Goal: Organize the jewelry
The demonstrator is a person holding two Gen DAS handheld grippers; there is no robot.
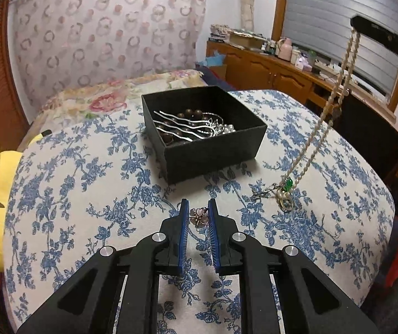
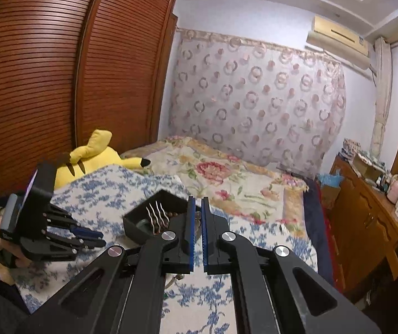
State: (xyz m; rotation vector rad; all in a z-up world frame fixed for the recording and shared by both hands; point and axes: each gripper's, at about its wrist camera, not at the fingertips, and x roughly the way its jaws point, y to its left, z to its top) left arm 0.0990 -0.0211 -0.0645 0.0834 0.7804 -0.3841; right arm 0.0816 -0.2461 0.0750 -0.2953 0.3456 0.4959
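presently, left claw (image 1: 198, 217) pinches a pink flower brooch (image 1: 198, 216); right claw (image 2: 198, 208) clamps a bead necklace (image 1: 321, 119) hanging beside the black box (image 1: 213, 156).

My right gripper (image 2: 198, 203) has its blue-padded fingers (image 2: 190, 222) pressed nearly together on beads that show in the gap. Beyond lies the black jewelry box (image 2: 143, 220) with wavy silver hairpins (image 2: 157, 213) on the blue floral bedspread (image 2: 101, 186). The left gripper (image 2: 98, 239) is at far left.
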